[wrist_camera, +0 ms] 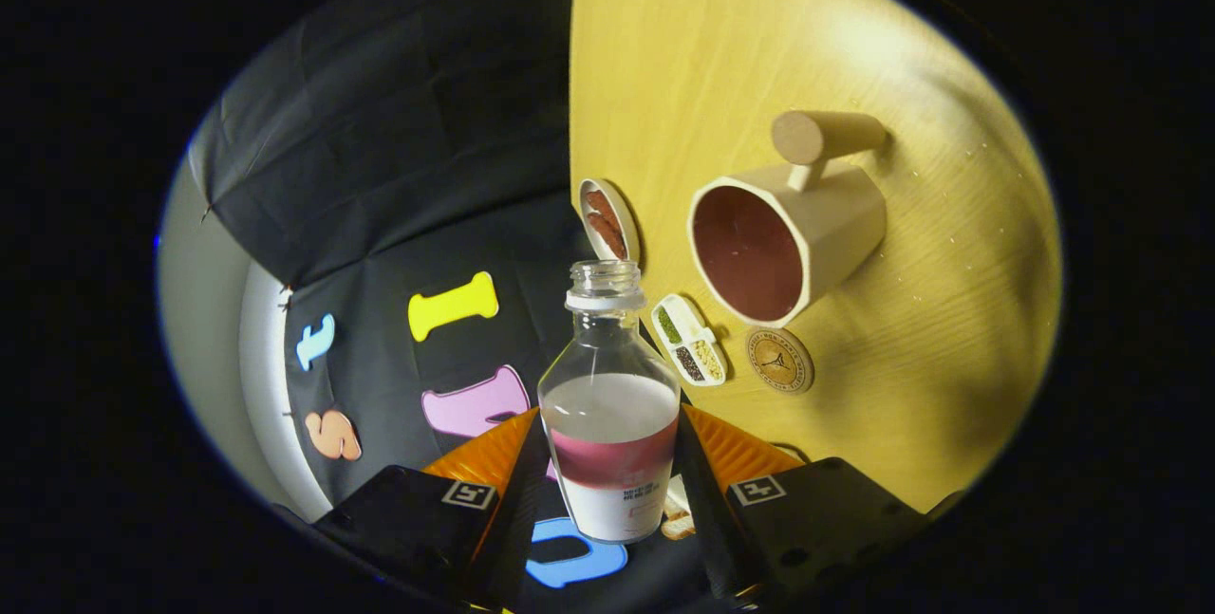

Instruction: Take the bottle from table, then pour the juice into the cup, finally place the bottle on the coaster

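Claw (610, 491) fingers pinch the uncapped bottle (609, 405) at lower centre of my frame, pink juice inside it. Right of its neck on the bench (911, 386) I see the cup (788, 234), with the coaster (779, 361) just below.

The gripper (609, 476) was built from two black blocks, each marked on its upper face with a small white square tag bearing a black pattern. Round screw recesses were seen on the right block. From each block an orange ribbed panel rose toward the middle, edged by a narrow black finger (698, 491). Both fingers were pressed against the bottle (610, 405).
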`<state>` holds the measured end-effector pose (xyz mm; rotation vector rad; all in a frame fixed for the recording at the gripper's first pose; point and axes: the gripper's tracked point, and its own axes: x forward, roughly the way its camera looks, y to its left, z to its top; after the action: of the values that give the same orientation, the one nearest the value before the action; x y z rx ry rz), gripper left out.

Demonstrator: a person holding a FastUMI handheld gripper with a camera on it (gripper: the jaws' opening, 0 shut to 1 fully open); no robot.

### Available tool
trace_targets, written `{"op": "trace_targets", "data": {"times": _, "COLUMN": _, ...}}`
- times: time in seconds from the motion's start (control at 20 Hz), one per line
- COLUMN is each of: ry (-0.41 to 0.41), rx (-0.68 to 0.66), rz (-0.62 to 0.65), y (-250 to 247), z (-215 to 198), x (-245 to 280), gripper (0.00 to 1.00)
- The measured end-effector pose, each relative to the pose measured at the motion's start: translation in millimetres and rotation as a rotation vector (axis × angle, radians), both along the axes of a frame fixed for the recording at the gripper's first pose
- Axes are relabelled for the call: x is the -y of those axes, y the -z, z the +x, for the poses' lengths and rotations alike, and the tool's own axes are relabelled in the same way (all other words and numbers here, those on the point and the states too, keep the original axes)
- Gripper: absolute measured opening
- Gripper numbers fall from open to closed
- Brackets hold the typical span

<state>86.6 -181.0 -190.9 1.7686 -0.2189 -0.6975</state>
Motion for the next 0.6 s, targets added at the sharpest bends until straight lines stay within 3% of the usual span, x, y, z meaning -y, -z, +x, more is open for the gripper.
{"op": "trace_targets", "data": {"times": 0.6, "ry": -0.076, "rx": -0.128, "rz": -0.615, "y": -84, "z": 9, "x": -16, "gripper": 0.74}}
